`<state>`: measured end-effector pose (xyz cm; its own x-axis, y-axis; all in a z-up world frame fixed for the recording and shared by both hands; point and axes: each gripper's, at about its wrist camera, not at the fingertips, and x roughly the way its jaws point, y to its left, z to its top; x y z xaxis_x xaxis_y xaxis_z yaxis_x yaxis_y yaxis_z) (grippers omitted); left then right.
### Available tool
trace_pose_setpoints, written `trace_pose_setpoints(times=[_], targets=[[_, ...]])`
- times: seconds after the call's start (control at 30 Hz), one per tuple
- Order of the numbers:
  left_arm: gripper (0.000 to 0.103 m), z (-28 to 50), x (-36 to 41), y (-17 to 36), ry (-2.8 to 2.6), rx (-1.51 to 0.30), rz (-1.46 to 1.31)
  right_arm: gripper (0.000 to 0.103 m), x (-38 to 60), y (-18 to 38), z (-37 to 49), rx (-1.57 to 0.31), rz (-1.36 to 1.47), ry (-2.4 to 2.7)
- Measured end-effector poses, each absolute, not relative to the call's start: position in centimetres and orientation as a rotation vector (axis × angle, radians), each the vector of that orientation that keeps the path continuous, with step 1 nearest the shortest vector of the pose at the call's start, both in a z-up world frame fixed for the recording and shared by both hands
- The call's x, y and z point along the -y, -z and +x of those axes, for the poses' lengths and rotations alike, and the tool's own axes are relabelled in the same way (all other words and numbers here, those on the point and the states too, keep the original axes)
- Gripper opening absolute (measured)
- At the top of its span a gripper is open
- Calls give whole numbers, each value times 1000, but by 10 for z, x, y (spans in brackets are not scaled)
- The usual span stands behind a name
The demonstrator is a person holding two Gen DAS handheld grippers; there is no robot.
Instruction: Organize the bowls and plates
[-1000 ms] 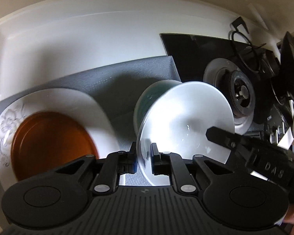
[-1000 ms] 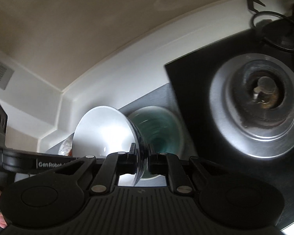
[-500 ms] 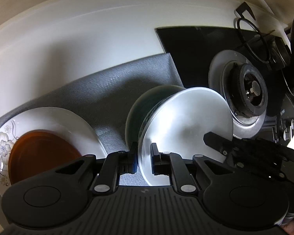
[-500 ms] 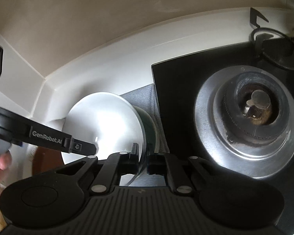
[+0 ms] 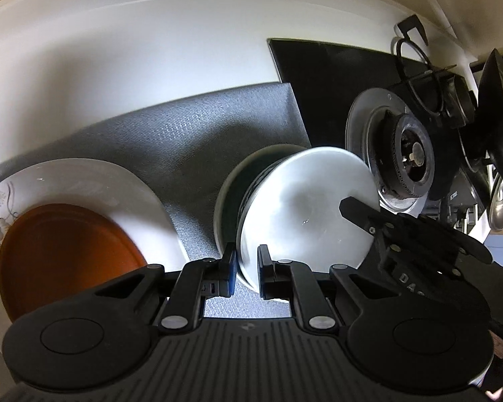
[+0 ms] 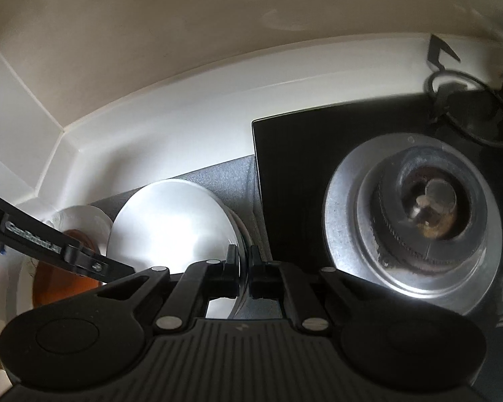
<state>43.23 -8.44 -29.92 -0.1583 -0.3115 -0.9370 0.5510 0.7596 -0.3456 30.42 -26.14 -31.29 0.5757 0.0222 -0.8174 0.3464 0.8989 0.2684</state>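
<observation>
- Grey mat [image 5: 198,134] carries the green bowl [image 5: 233,197], lying left of the hob [image 5: 322,77].
- White bowl [image 5: 305,214] nests in the green one.
- Left gripper [image 5: 246,273] and right gripper [image 6: 242,274] both pinch its rim, from opposite sides.

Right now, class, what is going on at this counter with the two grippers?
A person holds a gripper in each hand, and both clamp the rim of one white bowl: the left gripper near its lower edge, the right gripper on the other side. The bowl sits nested in a green bowl on the grey mat, beside an orange plate stacked on a floral plate.
</observation>
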Motion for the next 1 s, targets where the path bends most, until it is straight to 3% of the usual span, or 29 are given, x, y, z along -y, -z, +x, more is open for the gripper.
trace_pose_setpoints(times=[1.0], targets=[[12,419,67,301,784,-1519,157,7,230,310,320,-960,132,212]])
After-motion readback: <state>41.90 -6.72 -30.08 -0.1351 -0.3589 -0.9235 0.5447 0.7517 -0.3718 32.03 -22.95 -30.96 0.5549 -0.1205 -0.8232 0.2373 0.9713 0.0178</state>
